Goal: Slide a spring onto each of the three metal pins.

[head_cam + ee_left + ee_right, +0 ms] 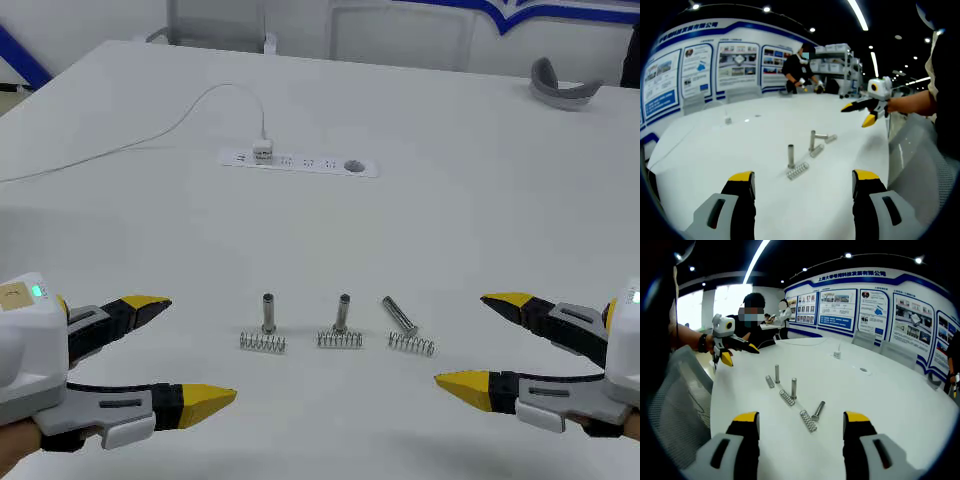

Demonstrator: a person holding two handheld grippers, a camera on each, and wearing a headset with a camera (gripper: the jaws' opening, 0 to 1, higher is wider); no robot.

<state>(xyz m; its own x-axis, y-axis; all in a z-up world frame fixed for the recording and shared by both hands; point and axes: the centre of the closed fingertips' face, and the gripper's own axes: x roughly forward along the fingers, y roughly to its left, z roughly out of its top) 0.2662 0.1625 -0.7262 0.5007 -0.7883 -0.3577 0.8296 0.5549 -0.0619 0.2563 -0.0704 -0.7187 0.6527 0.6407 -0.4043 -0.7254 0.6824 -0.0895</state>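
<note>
No coiled steel spring (262, 342) is threaded on a grey metal pin (268, 312); left gripper (198, 347) and right gripper (462, 338) are spread; one spring must be pinched.

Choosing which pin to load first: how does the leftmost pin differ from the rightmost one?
Pose: the leftmost pin stands upright; the rightmost pin lies on its side, slanted. Access: the leftmost pin's top is free for loading from above; the rightmost pin would probably need standing up or holding first. Shared: both are bare metal and unloaded, with the left spring and right spring lying just in front of them.
</note>
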